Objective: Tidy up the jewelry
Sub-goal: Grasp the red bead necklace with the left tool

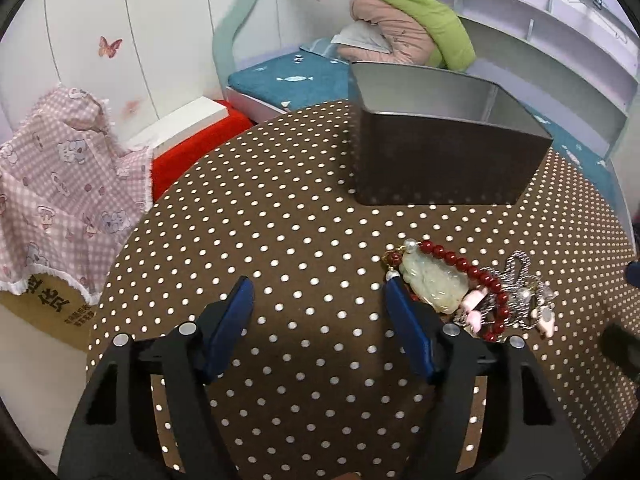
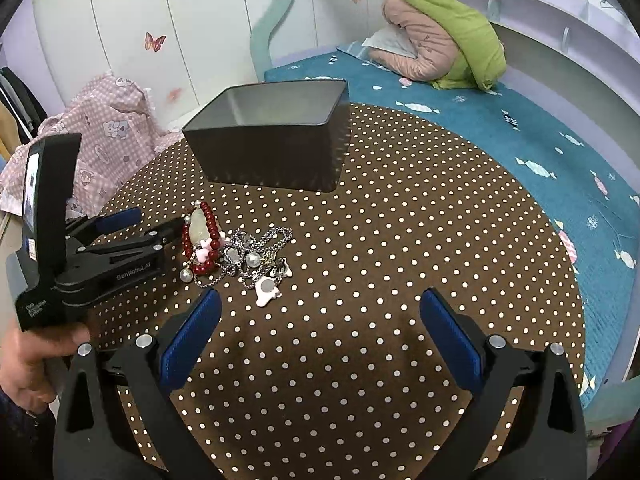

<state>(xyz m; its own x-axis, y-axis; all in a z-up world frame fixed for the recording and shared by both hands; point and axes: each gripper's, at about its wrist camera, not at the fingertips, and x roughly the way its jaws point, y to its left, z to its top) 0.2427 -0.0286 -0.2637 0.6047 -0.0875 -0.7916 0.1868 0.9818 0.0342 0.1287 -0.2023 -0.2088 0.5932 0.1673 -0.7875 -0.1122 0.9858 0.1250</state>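
Observation:
A pile of jewelry lies on the brown polka-dot table: a red bead bracelet (image 1: 476,276) (image 2: 210,232), a pale jade pendant (image 1: 434,284) (image 2: 197,229), silver chains (image 1: 516,280) (image 2: 260,240) and pink-white charms (image 2: 266,290). A dark open metal box (image 1: 444,160) (image 2: 268,144) stands behind it, looking empty. My left gripper (image 1: 318,292) (image 2: 154,222) is open and empty, its right finger beside the pendant. My right gripper (image 2: 320,306) is open and empty, just right of the pile.
The round table (image 2: 400,240) stands next to a teal bed (image 2: 500,120) with a pink and green jacket (image 2: 436,40). A pink checked cloth (image 1: 60,184) covers something left of the table, by a red box (image 1: 192,148).

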